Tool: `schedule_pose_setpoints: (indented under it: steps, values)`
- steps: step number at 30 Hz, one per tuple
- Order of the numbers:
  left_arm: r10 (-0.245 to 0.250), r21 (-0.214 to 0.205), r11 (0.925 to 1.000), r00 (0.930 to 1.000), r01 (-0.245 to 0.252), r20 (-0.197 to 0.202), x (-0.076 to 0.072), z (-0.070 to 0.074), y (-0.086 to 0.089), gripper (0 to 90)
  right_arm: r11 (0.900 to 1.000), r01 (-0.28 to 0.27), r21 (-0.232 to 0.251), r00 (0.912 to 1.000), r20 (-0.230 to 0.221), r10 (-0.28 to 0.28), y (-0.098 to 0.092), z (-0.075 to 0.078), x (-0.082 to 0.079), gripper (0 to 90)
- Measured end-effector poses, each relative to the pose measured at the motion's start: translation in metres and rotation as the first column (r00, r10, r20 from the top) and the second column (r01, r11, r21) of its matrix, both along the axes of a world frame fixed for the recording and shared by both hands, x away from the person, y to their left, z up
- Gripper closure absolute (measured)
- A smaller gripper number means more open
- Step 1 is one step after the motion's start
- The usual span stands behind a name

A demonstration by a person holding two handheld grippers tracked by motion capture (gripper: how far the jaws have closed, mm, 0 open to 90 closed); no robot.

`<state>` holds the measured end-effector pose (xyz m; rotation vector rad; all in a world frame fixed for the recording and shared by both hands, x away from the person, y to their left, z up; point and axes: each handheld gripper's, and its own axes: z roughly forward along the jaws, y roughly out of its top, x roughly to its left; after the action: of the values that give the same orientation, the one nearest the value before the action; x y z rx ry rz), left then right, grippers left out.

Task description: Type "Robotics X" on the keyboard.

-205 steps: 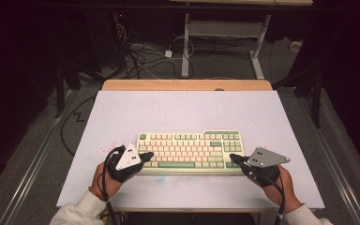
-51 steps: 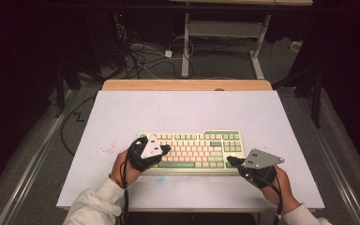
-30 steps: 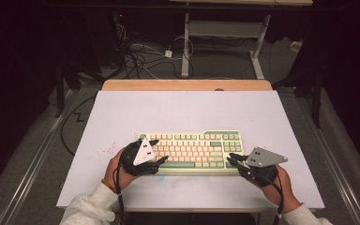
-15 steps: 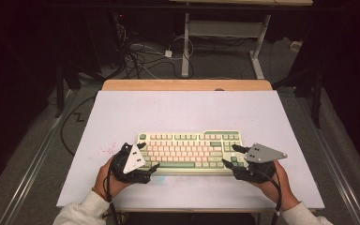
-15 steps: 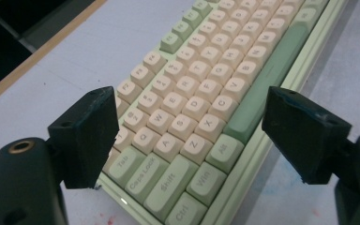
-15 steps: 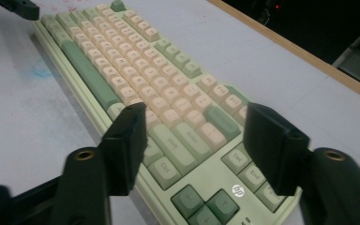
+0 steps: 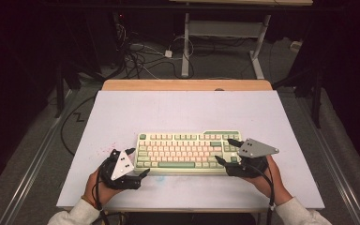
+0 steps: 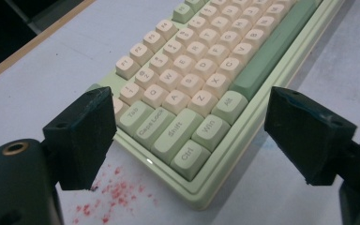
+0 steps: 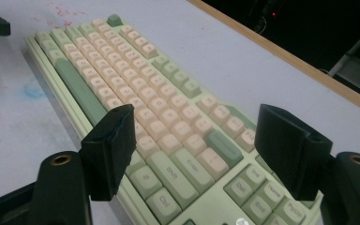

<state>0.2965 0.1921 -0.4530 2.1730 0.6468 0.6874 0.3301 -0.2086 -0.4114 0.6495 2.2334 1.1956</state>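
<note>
The keyboard (image 7: 187, 152) lies flat near the front edge of the white table (image 7: 178, 108), between the two grippers. The left gripper (image 7: 137, 164) sits just off the keyboard's left end, its jaws spread wide around the front left corner, gripping nothing. The right gripper (image 7: 225, 151) reaches over the keyboard's right end; its jaws have just been opening and now stand wide above the keys, holding nothing.
</note>
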Motion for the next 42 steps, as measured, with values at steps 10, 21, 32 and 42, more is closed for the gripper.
schedule_pose_setpoints:
  steps: [10,21,32,42]
  values:
    - [0.034,-0.024,0.9991,0.9994,-0.034,-0.001,-0.009,-0.003,0.013,16.4,0.9967,-0.076,-0.031,0.9967,-0.032,0.075,0.027,0.000,0.014,76.9]
    - [0.049,-0.033,0.9982,0.9988,-0.049,-0.006,-0.015,-0.005,0.019,16.4,0.9887,-0.107,-0.105,0.9909,-0.093,0.098,0.068,-0.014,0.037,90.0]
    - [0.048,-0.027,0.9985,0.9988,-0.048,-0.013,-0.015,-0.006,0.020,16.4,0.9777,-0.093,-0.188,0.9862,-0.152,0.065,0.084,-0.031,0.059,90.0]
    - [0.032,-0.019,0.9993,0.9992,-0.033,-0.022,-0.015,-0.007,0.018,16.4,0.9653,-0.086,-0.246,0.9833,-0.177,0.043,0.091,-0.039,0.064,90.0]
